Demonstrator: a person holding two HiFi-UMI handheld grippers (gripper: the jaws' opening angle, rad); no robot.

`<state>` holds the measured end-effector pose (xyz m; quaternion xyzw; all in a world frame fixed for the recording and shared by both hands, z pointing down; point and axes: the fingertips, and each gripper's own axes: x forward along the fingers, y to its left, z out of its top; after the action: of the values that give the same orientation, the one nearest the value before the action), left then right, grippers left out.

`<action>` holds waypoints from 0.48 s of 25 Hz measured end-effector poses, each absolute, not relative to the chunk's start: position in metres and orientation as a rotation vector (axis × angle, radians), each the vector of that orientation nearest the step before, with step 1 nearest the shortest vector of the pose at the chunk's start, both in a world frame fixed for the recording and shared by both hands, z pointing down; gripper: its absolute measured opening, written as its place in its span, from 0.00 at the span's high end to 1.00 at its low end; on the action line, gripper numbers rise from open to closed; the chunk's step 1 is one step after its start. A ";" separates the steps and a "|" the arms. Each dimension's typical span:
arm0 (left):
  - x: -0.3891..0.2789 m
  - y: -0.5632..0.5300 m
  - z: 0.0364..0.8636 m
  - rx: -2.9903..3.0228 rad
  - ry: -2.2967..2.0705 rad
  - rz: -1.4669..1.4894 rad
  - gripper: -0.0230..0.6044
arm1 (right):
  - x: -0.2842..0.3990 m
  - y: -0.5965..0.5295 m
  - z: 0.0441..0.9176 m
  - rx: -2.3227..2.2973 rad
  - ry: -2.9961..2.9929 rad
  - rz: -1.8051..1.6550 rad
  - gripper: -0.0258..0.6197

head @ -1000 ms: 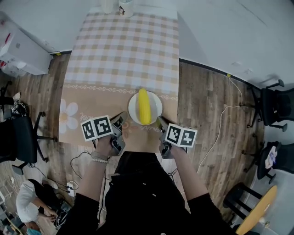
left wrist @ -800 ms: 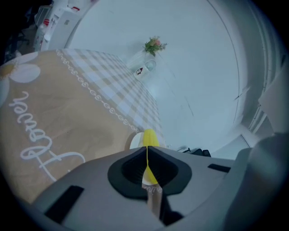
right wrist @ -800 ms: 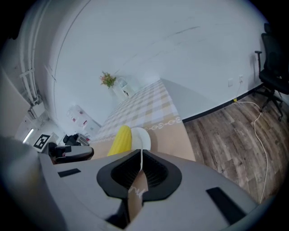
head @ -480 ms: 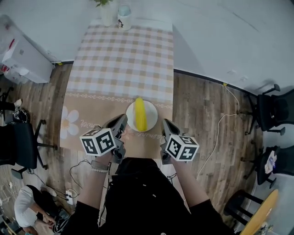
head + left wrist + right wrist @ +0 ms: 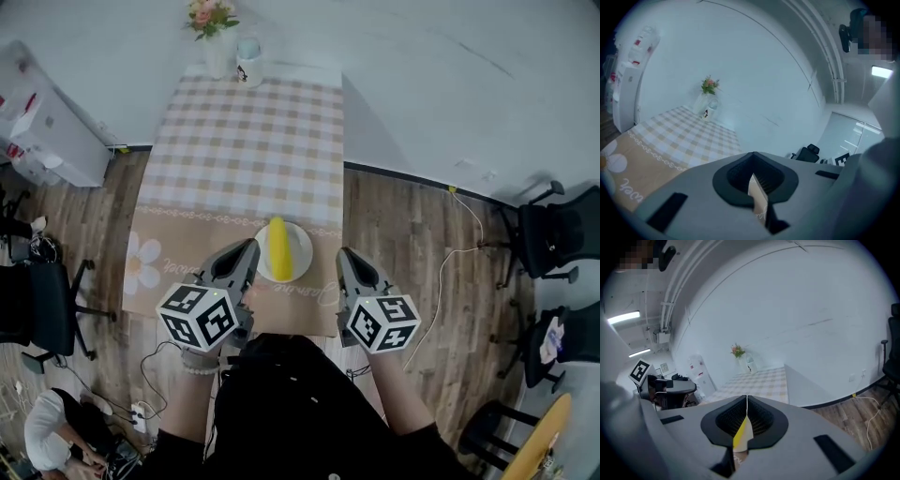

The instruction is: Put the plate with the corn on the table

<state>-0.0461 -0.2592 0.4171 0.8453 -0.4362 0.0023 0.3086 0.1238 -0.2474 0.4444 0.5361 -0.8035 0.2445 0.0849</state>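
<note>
Seen from the head view, a wood-plank floor (image 5: 422, 244) and a pale wall surround a long bench (image 5: 244, 141). It is draped in a beige-and-white checked cloth with a tan near border. Near the bench's front edge sits a round white plate (image 5: 302, 258) carrying a yellow corn cob (image 5: 277, 248). The plate lies on the cloth between the two pairs of fingers, just right of the left gripper (image 5: 249, 247) and left of the right gripper (image 5: 344, 255), with the wider gap on the right side. Both grippers have their grey fingers pressed together and neither grips the plate. Far beyond the fingers, at the bench's far end, stand a white vase of pink flowers (image 5: 214, 42) and a white mug (image 5: 247, 67). A black office chair (image 5: 548, 234) stands on the floor well to the right of the right fingers.

In the left gripper view, the fingers (image 5: 693, 197) are closed against each other with nothing pinched. A thin wedge below where they meet shows only tan cloth. Ahead and to the left of them the checked bench runs to the wall, with the vase and mug at its far end.

In the right gripper view, the fingers (image 5: 801, 437) are likewise shut on nothing. The narrow sliver beneath their meeting line shows yellow and white, the corn cob and plate lying below. Straight beyond the fingers the bench stretches away, ending at the vase and mug by the wall.
</note>
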 end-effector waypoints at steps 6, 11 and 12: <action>-0.036 -0.251 0.381 2.374 -1.204 0.033 0.94 | 0.127 -0.243 0.403 1.596 -2.447 0.494 0.89; -0.030 -0.242 0.360 2.503 -1.255 0.124 0.94 | 0.121 -0.240 0.371 1.575 -2.492 0.311 0.89; -0.029 -0.240 0.356 2.522 -1.263 0.130 0.94 | 0.120 -0.240 0.364 1.567 -2.501 0.274 0.89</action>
<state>-0.0286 -0.2399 0.3555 0.8819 -0.4416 0.0456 0.1585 0.1203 -0.2398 0.3639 0.5268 -0.8403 0.0921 0.0887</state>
